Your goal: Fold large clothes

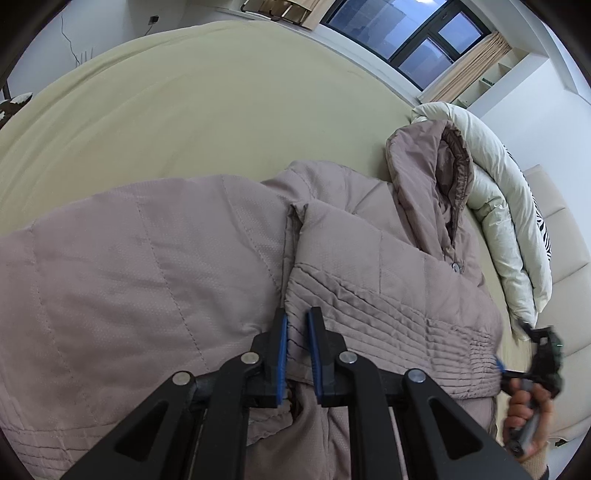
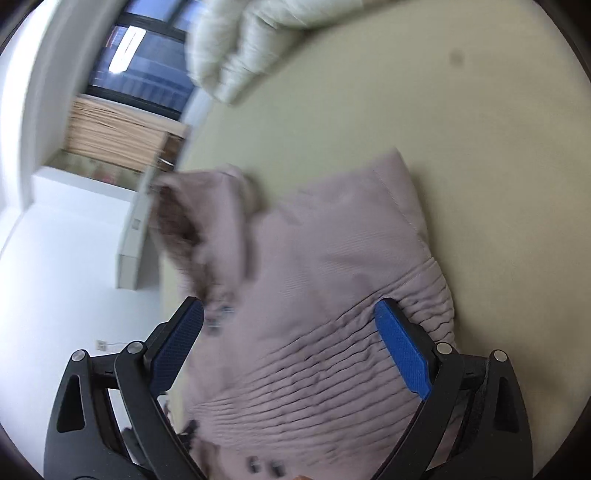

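Observation:
A mauve quilted hooded jacket (image 1: 147, 258) lies spread on the bed, its hood (image 1: 424, 177) toward the far right. My left gripper (image 1: 297, 325) is shut on a fold of the jacket's ribbed front edge, and the fabric passes between its blue pads. A hand holds my right gripper (image 1: 513, 345) at the jacket's lower right edge. In the right wrist view, which is blurred, the right gripper (image 2: 290, 306) stands open above the ribbed part of the jacket (image 2: 332, 240), its pads well apart and not pressing on cloth. There the hood (image 2: 177, 221) shows at left.
The pale yellow-green bed sheet (image 1: 221, 92) stretches bare beyond the jacket. A white duvet (image 1: 498, 206) is bunched along the bed's right edge, with a cream padded surface (image 1: 565, 240) past it. A dark window (image 1: 406, 33) with curtains is behind.

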`<state>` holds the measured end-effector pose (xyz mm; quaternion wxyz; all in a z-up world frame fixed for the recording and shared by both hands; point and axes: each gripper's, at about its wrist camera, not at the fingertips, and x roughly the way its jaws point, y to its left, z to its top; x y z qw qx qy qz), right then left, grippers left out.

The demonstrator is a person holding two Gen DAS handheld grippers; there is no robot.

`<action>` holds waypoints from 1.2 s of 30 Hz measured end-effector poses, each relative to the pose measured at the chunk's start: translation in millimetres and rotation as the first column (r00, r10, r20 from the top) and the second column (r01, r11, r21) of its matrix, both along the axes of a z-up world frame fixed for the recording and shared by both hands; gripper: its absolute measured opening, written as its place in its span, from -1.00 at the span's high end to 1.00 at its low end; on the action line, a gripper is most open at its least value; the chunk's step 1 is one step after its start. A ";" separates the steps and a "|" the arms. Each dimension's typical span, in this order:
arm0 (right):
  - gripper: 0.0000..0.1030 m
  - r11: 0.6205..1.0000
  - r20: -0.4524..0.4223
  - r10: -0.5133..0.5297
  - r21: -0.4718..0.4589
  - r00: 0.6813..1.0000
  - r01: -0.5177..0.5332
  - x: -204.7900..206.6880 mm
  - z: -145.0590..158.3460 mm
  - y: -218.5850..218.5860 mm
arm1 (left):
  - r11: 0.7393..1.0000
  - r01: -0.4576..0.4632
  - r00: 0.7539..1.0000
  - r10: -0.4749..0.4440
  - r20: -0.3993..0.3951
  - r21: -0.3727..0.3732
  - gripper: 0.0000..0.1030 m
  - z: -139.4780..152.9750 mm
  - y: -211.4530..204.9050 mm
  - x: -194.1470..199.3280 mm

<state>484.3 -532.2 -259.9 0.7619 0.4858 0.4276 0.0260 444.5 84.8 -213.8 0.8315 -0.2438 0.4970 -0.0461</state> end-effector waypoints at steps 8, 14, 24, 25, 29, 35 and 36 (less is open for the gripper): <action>-0.85 0.987 0.023 0.044 -0.154 0.999 -0.040 -24.6 40.1 19.5 | 0.999 -0.028 0.997 0.030 0.069 -0.037 0.32 17.9 16.8 -23.0; -0.85 0.965 0.104 0.199 -0.196 0.975 -0.176 -94.3 86.3 77.9 | 0.973 -0.191 0.968 0.209 0.137 -0.131 -0.13 47.9 95.3 -119.0; -0.85 0.951 0.063 0.308 -0.053 0.949 -0.305 -199.8 62.8 177.8 | 0.742 -0.605 0.781 0.623 -0.034 -0.289 -0.22 0.0 252.9 -304.9; -0.85 0.949 0.059 0.313 -0.049 0.948 -0.310 -207.4 60.0 182.4 | 0.706 -0.631 0.758 0.650 -0.060 -0.322 -0.22 -9.0 261.3 -313.2; -0.85 0.946 0.044 0.323 -0.017 0.945 -0.322 -232.2 59.0 200.1 | 0.578 -0.690 0.686 0.715 -0.136 -0.436 -0.24 -37.5 279.7 -319.4; -0.85 0.947 0.052 0.321 -0.040 0.946 -0.319 -240.5 69.3 203.6 | 0.473 -0.733 0.603 0.784 -0.146 -0.489 0.36 -46.1 308.1 -296.9; -0.85 0.950 0.057 0.311 -0.039 0.949 -0.309 -241.6 70.0 200.0 | 0.475 -0.731 0.601 0.788 -0.133 -0.489 0.54 -42.1 312.1 -292.6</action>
